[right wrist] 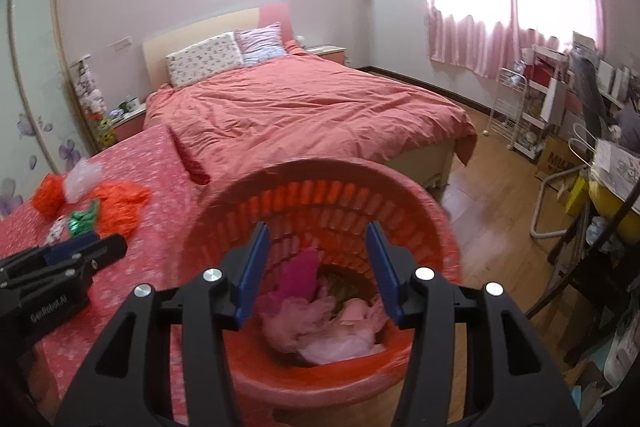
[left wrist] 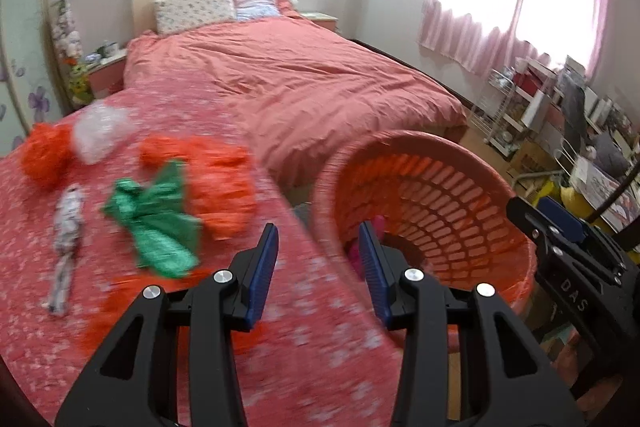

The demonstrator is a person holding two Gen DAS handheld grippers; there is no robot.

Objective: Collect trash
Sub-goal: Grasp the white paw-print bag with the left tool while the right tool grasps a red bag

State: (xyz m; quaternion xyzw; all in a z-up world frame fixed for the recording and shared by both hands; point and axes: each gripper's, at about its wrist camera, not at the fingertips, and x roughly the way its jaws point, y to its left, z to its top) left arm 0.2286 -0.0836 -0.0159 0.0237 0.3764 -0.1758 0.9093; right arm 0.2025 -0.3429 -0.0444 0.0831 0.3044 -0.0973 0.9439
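An orange slatted waste basket stands beside a table with a red flowered cloth. It holds pink and magenta crumpled bags. On the cloth lie a green foil wrapper, an orange bag, an orange crumpled ball, a clear plastic wad and a silver wrapper. My left gripper is open and empty above the table's edge. My right gripper is open and empty above the basket.
A bed with a pink duvet lies behind the table. A white wire rack, boxes and cluttered shelves line the right wall under pink curtains. Wooden floor shows to the right of the basket.
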